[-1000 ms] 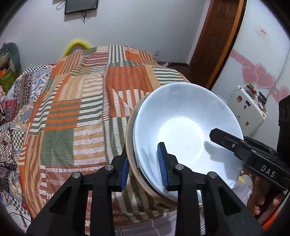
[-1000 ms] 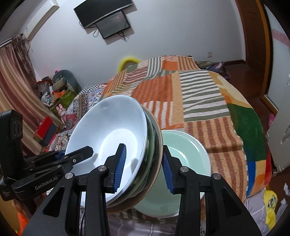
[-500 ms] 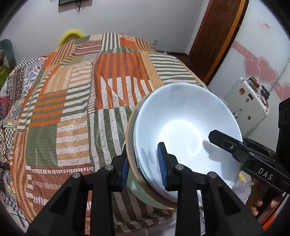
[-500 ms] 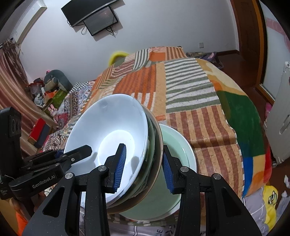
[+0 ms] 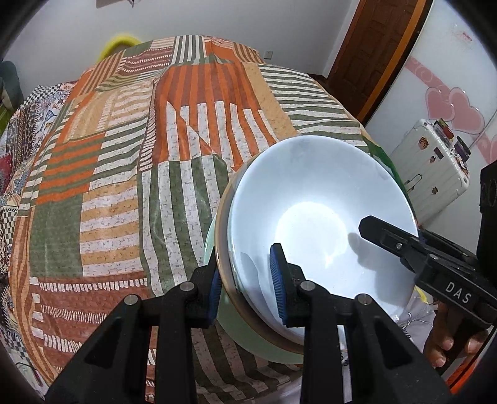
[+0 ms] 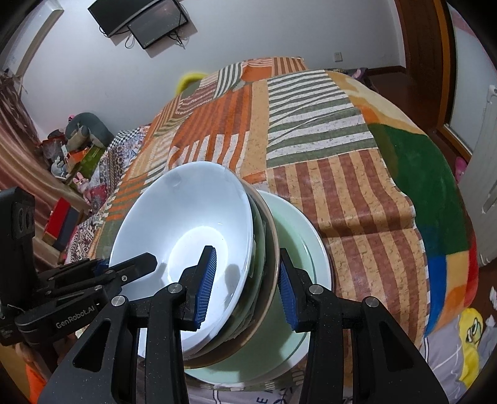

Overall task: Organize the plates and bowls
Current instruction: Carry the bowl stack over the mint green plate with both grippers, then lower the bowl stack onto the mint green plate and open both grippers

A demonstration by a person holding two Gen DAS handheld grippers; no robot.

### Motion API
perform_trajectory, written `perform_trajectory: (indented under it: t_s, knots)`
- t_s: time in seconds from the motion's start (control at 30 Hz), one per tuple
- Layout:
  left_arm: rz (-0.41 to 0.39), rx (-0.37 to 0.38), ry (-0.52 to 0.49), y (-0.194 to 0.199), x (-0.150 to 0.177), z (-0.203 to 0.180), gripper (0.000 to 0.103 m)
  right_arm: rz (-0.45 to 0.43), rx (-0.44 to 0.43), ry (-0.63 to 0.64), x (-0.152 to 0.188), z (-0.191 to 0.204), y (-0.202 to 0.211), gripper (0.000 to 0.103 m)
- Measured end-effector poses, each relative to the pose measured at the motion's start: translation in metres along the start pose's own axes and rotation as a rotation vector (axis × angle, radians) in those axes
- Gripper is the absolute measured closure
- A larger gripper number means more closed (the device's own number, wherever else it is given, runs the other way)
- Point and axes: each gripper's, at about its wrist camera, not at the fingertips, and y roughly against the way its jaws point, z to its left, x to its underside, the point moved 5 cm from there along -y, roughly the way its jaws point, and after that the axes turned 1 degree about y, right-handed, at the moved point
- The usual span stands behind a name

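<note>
A stack of nested bowls with a white bowl on top and a brown-rimmed one at the bottom is held between both grippers. My left gripper is shut on its left rim, and my right gripper is shut on its right rim. The white bowl also shows in the right wrist view. The stack hangs just above a pale green plate lying near the front edge of the bed; the plate's edge shows in the left wrist view. Each gripper appears in the other's view.
A striped patchwork bedspread covers the bed. A white suitcase and a wooden door stand at the right. A wall TV and clutter lie at the left.
Both grippers have carried the bowl stack down and forward, closer over the green plate. The grip on the rims is unchanged.
</note>
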Motion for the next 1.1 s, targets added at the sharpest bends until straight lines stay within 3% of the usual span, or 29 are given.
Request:
perform_trajectory:
  t_s: [0.3, 0.43, 0.57, 0.8, 1.1]
  knots:
    - [-0.025, -0.026, -0.025, 0.000, 0.006, -0.003, 0.074, -0.002, -0.003, 0.019, 0.001, 0.000, -0.003, 0.065]
    - [-0.064, -0.050, -0.035, 0.019, 0.007, -0.003, 0.070, 0.007, 0.028, 0.035, 0.003, 0.001, 0.001, 0.052]
    - [-0.125, -0.059, -0.028, 0.045, 0.006, -0.004, 0.064, -0.018, 0.030, 0.038, 0.003, 0.002, 0.016, 0.050]
    - [-0.341, -0.074, -0.059, 0.126, 0.002, -0.021, 0.063, -0.148, 0.040, 0.137, -0.006, 0.028, 0.072, 0.050]
    - [-0.655, -0.053, -0.077, 0.244, 0.013, -0.044, 0.034, -0.404, 0.001, 0.235, -0.018, 0.070, 0.169, 0.044]
